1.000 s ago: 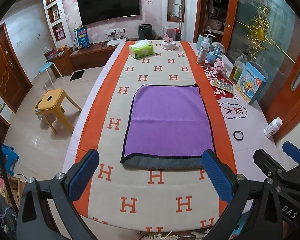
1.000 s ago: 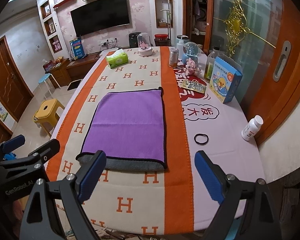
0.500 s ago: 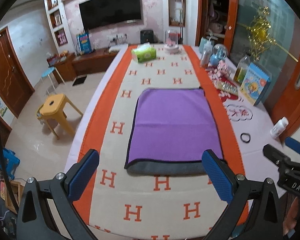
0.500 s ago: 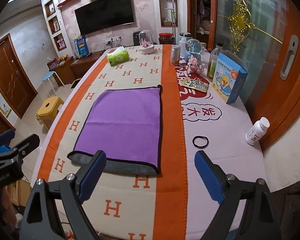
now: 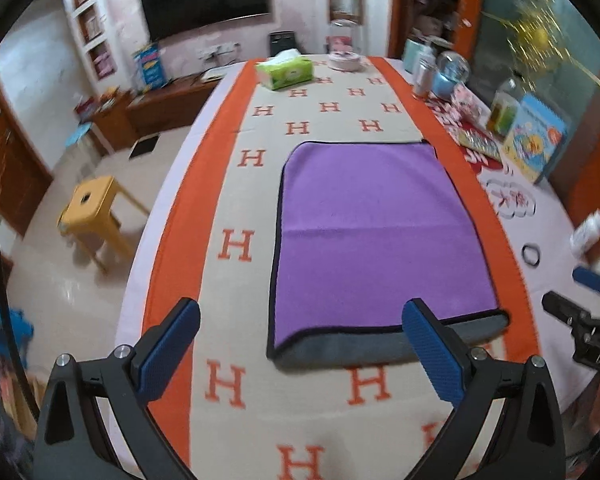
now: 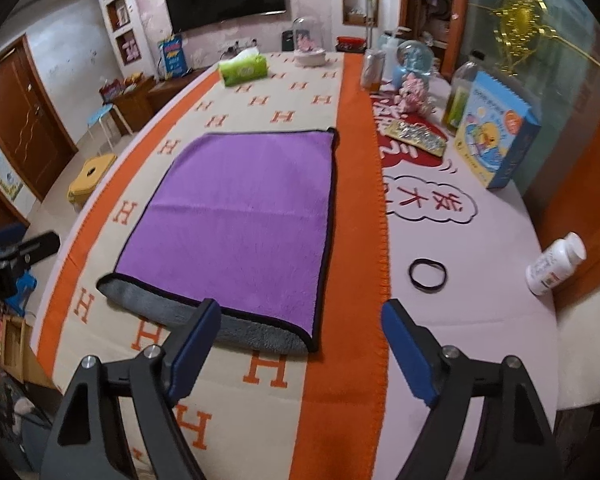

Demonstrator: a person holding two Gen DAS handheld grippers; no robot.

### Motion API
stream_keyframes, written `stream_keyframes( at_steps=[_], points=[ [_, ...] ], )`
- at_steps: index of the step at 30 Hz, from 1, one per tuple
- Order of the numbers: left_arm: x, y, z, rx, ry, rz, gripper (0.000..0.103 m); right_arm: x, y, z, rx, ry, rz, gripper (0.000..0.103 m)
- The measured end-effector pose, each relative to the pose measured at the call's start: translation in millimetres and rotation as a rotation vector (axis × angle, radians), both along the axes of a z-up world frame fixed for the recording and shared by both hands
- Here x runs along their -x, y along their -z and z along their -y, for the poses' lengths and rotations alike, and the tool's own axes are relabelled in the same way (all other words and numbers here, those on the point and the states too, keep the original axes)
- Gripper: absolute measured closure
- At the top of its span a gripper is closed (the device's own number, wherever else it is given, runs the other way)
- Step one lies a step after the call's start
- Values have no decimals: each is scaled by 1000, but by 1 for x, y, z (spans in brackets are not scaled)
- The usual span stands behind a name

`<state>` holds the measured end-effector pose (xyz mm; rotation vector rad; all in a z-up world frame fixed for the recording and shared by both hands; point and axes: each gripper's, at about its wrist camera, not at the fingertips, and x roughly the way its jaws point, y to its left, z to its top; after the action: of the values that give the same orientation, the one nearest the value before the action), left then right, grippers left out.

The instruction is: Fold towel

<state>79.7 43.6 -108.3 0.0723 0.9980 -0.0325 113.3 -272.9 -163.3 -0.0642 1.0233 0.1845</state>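
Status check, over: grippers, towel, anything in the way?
Left gripper and right gripper open, empty, above table. Purple towel flat on the runner, grey underside showing at near edge. Hair tie off to its right, clear.

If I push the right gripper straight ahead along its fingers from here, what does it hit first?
Most likely the purple towel: the right gripper is open, empty, and aimed at the towel's near right corner, where the grey underside shows. Depth is unclear, so it may meet the orange-bordered table runner just beside that corner instead.
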Motion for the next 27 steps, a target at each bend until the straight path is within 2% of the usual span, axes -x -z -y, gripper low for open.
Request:
stream_keyframes(
  at_steps=[4, 7, 9, 12, 15, 22, 27],
  points=[
    [-23, 32, -1, -45, 124, -21, 2, -10, 27, -3, 17, -66, -37, 29],
    [-35, 53, -3, -49, 203, -44, 3, -13, 45, -3, 17, -122, -60, 32],
    [-45, 67, -4, -24, 271, -78, 3, -15, 57, -3, 22, -146, -79, 34],
    [-52, 80, -4, 3, 327, -107, 3, -19, 72, -1, -3, -174, -118, 42],
    [-58, 91, -5, 38, 377, -129, 3, -24, 79, 2, -15, -208, -132, 44],
    [-64, 100, -13, 150, 465, -191, 13, -32, 83, 4, -64, -324, -161, 55],
    [-65, 107, -12, 165, 528, -242, 26, -37, 88, 4, -90, -377, -186, 62]
  ],
)
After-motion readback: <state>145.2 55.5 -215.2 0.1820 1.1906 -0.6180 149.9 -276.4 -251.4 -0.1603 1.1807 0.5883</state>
